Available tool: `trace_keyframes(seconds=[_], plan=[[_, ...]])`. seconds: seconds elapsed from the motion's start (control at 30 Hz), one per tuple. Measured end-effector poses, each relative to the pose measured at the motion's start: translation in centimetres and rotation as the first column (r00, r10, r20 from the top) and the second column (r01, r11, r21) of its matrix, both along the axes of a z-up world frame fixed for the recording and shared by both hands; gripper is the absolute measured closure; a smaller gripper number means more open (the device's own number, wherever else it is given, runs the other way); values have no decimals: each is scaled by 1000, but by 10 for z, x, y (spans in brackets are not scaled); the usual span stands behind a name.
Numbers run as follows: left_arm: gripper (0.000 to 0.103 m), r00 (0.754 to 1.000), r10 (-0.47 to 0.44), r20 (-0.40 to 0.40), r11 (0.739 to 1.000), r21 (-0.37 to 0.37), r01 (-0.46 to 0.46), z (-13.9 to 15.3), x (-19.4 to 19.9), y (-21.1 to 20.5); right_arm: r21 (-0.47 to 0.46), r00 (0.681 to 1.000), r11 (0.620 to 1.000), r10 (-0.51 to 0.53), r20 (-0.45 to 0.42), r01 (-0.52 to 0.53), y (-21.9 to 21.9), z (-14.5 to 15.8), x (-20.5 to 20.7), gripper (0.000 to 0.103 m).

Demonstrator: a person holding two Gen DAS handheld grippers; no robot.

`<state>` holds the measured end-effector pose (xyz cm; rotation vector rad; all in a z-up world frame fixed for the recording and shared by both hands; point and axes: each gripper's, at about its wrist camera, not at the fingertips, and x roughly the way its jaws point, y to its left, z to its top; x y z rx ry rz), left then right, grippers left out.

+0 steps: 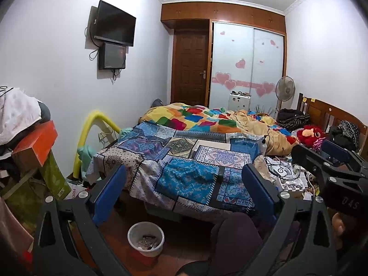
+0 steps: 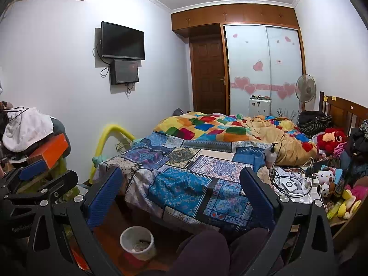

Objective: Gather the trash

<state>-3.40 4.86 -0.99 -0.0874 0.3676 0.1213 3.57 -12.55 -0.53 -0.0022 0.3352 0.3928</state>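
A white trash bin [image 1: 146, 238] [image 2: 137, 242] stands on the reddish floor at the foot of the bed, with some scraps inside. My left gripper [image 1: 184, 184] is open and holds nothing; it hangs above the bin and faces the bed. My right gripper [image 2: 181, 191] is also open and bare, held at about the same height. Each shows in the other's view: the right gripper [image 1: 329, 158] at the right edge, the left gripper [image 2: 34, 172] at the left edge. Loose cables, white packaging and small items [image 2: 292, 184] litter the bed's right side.
A bed with a patchwork cover [image 1: 184, 161] fills the middle. A person's knees in dark trousers [image 2: 207, 253] sit below the grippers. Piled boxes and clothes [image 1: 30, 142] crowd the left. Plush toys [image 2: 331, 138] lie by the wooden headboard. A fan [image 1: 285, 89] stands by the wardrobe.
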Motion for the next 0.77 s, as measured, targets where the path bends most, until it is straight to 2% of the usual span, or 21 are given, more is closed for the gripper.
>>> trace_keyframes(seconds=[0.77], plan=[[2,1000,-16,8,1000,3,16,5,-2,-2,0,1000,1000,0,-1,0,-5,1,1,2]])
